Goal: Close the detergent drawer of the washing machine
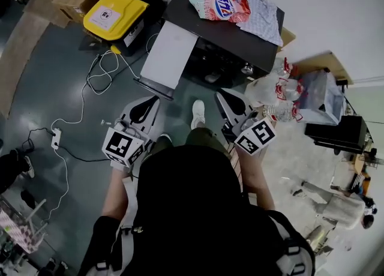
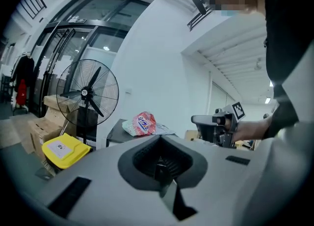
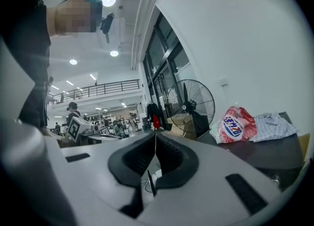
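Left tool [image 1: 150,102] and right tool [image 1: 223,96], jaws together and empty, are held near the body, short of the table [image 1: 240,35] under the bag [image 1: 219,3]. Probably idle, closing not begun.

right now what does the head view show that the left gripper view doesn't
Only the head view shows the power strip on the floor, the plastic bottles and the person's shoe. Only the left gripper view shows the standing fan. Both show the yellow box, the detergent bag and the right gripper.
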Demonstrator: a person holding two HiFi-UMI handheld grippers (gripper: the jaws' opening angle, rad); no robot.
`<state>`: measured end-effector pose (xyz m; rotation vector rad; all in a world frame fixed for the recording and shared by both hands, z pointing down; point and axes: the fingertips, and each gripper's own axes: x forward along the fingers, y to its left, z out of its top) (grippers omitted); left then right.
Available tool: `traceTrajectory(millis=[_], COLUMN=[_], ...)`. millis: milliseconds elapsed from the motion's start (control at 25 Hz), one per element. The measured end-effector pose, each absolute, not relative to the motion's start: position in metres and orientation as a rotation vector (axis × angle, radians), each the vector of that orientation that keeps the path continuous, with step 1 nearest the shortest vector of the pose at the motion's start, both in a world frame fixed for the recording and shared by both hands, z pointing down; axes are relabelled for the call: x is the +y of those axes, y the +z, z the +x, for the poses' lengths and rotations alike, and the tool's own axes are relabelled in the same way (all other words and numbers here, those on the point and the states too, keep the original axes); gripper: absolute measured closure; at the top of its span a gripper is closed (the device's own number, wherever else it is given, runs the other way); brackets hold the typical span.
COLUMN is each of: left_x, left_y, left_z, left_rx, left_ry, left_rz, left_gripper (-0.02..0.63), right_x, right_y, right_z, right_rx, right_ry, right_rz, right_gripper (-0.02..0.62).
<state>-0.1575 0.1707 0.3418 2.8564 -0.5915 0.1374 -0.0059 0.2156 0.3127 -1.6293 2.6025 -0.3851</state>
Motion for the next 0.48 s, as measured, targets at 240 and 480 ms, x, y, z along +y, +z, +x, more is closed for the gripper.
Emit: traceTrajectory(millis=[240,480], left_x=[0.131,0.099], left_y=[0.351,0.358], left_z=[-0.130,-0.100], left_rx=[-0.718,-0.889], left_ry=[0.173,0.199], left_rz=[2.809,2.722], left_gripper=[0.595,0.595], right_x=[0.161,0.107], right_y=[0.327,0.334], right_z=[0.026,0.058], right_rx=[2.658,2.691], right_ry=[-0.471,-0.588], right_rz=[-1.491,-1.278], right_gripper=[0.578,0.578])
